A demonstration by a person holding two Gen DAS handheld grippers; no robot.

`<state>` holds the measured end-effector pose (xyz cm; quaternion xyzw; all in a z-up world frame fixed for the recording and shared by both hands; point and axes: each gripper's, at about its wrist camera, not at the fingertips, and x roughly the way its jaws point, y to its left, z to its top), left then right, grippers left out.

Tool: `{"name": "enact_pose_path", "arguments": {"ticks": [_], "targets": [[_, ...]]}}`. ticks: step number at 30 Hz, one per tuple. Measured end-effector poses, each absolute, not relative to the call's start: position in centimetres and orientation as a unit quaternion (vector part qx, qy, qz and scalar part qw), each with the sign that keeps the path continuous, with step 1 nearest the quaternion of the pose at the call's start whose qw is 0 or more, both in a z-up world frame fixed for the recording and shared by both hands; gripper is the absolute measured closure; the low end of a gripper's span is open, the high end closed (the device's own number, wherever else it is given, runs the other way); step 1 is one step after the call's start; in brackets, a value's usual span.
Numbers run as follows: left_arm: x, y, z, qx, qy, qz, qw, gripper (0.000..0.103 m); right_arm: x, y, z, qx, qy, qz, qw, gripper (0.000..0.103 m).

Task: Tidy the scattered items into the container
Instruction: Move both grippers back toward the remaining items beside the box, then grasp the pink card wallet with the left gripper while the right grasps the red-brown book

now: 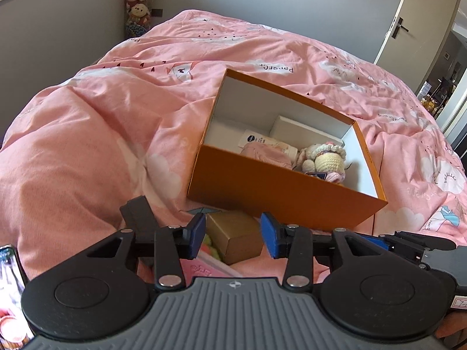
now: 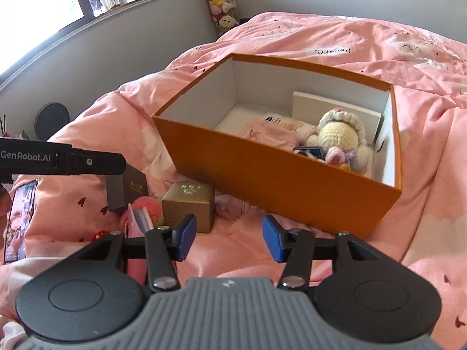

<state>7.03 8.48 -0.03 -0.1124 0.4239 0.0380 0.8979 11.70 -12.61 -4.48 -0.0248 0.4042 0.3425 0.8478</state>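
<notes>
Pink bedding [image 2: 379,58] spreads under everything I work over. Far left in my right-hand view lies a phone [image 2: 20,221], then a dark box [image 2: 131,188], a pink pouch [image 2: 140,218] and a gold box [image 2: 188,205], all loose beside the orange container [image 2: 277,180]. The container already holds a crochet doll [image 2: 340,135], a pink cloth [image 2: 268,135] and a white box [image 2: 332,106].

My left tongs [image 1: 232,234] stand apart and empty, hovering with the gold box [image 1: 238,236] between the pads but untouched. My right tongs [image 2: 227,236] are likewise apart, holding nothing, over bare quilt.

I judge the soft quilt the main risk: the gold box may tilt or sink as I close, slipping from the pads. My two tongs could also collide, crowded near the same pile.
</notes>
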Motion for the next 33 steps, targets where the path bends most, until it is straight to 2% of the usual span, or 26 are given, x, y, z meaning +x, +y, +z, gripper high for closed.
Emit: {"name": "enact_pose_path", "arguments": {"ticks": [9, 13, 16, 26, 33], "targets": [[4.8, 7.1, -3.9, -0.098, 0.465, 0.040, 0.879, 0.054, 11.0, -11.5, -6.2, -0.047, 0.426, 0.363, 0.828, 0.049], [4.3, 5.9, -5.2, -0.057, 0.474, 0.058, 0.877, 0.053, 11.2, -11.3, -6.8, -0.049, 0.437, 0.368, 0.819, 0.049], [4.2, 5.4, -5.8, -0.046, 0.479, 0.056, 0.875, 0.049, 11.3, -11.4, -7.3, -0.049, 0.446, 0.361, 0.817, 0.049], [5.4, 4.1, -7.4, -0.005, 0.496, 0.088, 0.864, 0.049, 11.7, -11.1, -8.0, -0.056, 0.459, 0.358, 0.811, 0.049], [6.0, 4.5, -7.6, -0.023, 0.496, 0.104, 0.862, 0.049, 11.5, -10.8, -8.2, -0.068, 0.455, 0.365, 0.809, 0.050]]}}
